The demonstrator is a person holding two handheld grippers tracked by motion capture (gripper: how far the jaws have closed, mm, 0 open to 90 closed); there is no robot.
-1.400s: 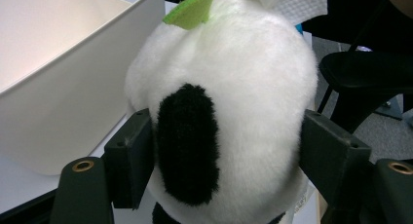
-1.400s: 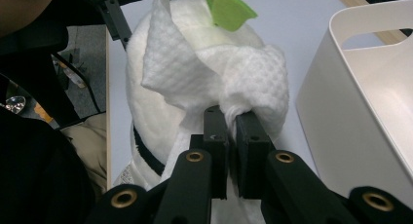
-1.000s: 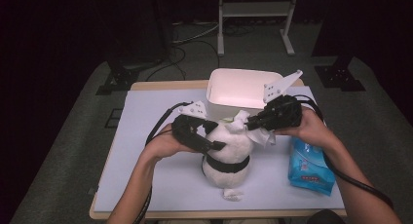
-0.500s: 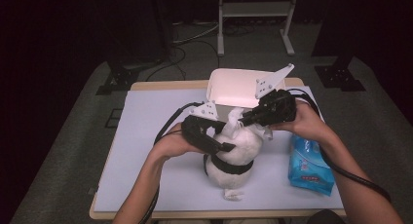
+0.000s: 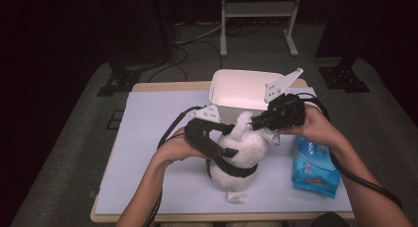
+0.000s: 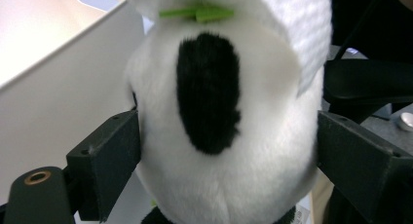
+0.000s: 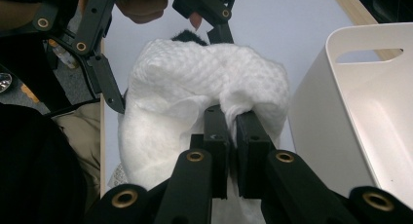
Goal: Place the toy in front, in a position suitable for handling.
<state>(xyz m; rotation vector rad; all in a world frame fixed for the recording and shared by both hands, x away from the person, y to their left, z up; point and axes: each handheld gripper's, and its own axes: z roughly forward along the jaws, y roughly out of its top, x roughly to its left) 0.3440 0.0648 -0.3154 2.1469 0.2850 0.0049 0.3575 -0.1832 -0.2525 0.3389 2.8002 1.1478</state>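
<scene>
A plush toy (image 5: 236, 155) sits upright near the middle of the pale surface (image 5: 148, 138), at 6 o'clock from a white plastic bin (image 5: 241, 89). The toy is rounded and soft, with short white fur, a black band round its lower body and, in the left gripper view, an oval black patch (image 6: 209, 90) below a small green piece (image 6: 197, 12).

The left hand-held gripper (image 5: 224, 138) comes in from 9 o'clock. Its jaws have just been opening and now stand wide on either side of the toy's body, the blocky black pads (image 6: 114, 156) right against the fur; whether they press on it I cannot tell.

The right hand-held gripper (image 5: 254, 122) reaches in from 3 o'clock. Its jaws are closed narrow, pinching a fold of white cloth (image 7: 214, 83) with a quilted, dimpled weave that drapes over the top of the toy.

The bin has smooth, glossy walls, rounded corners and a slot handle (image 7: 363, 53) cut near its rim; it stands just beside the toy. A blue soft pack (image 5: 315, 163), crinkled and shiny, lies at 3 o'clock from the toy, near the surface's right edge.
</scene>
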